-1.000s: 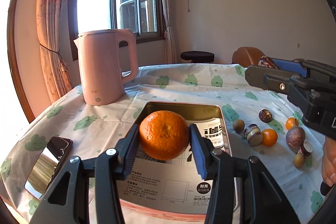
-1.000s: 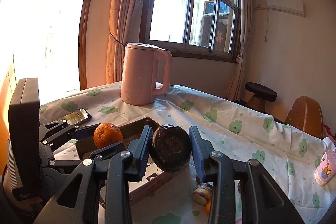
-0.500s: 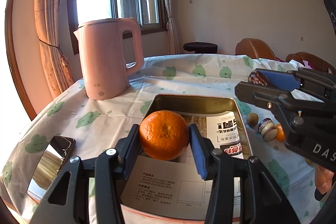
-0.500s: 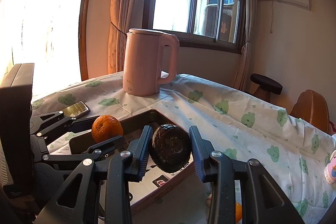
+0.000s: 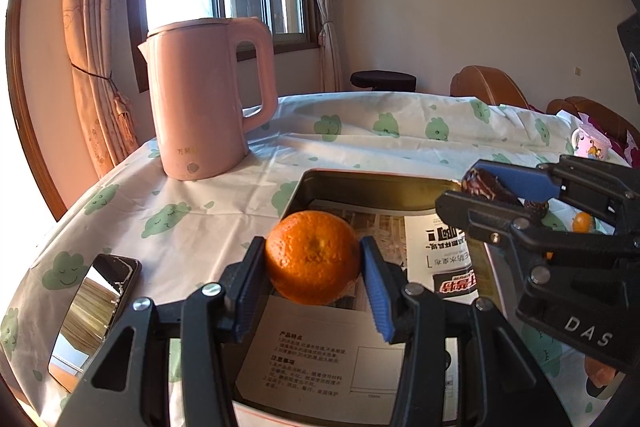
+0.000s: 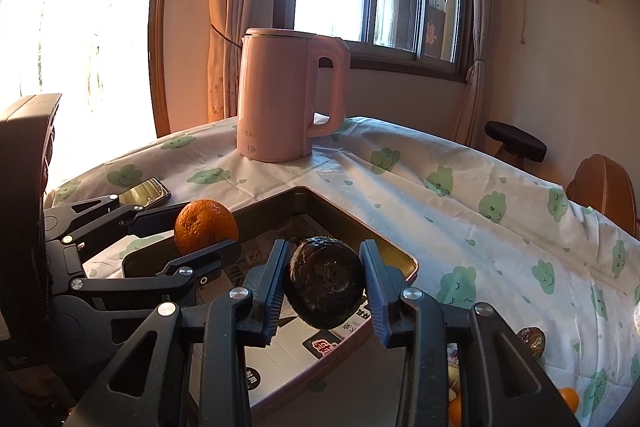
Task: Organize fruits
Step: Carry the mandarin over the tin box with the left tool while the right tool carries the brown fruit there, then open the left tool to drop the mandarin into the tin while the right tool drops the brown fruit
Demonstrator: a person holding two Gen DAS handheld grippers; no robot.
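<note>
Left gripper (image 5: 314,273): jaws closed on the orange (image 5: 313,262), pads across its widest part, one each side. Fruit hangs clear above the tray (image 5: 360,187), over the near-left part of it.

Right gripper (image 6: 323,285): jaws closed on the dark fruit (image 6: 325,282), same grip across the middle, held over the tray's right half. In the left wrist view it shows as a wrinkled brown shape (image 5: 486,185) between blue pads.

Handling, judged from looks:
- Orange: light, round, pebbled peel, so decent friction on the ribbed pads. Skin gives a bit; over-squeeze would bruise it. Grip at the equator is right; off-centre it would likely squirt out.
- Dark fruit: near-black, wrinkled, leathery, glossy in spots. Probably passion fruit, can't confirm. Shell looks stiffer than the orange, light, possibly slicker. Same rule: hold at the widest section.
- Both will roll once released. The tray floor is lined with printed paper sheets (image 5: 328,359), flat and smooth, so release low and let the tray wall stop them.

Outward:
- Tray is shallow metal with a pink outer rim, sitting on the counter, which is covered by a white cloth (image 5: 208,203) with green prints.
- Pink kettle (image 5: 204,99) stands behind the tray, well apart.
- Phone (image 5: 94,315) lies face up left of the tray.
- More fruit lies on the cloth right of the tray, incl. a small orange one (image 5: 582,222); not yet sorted.
</note>
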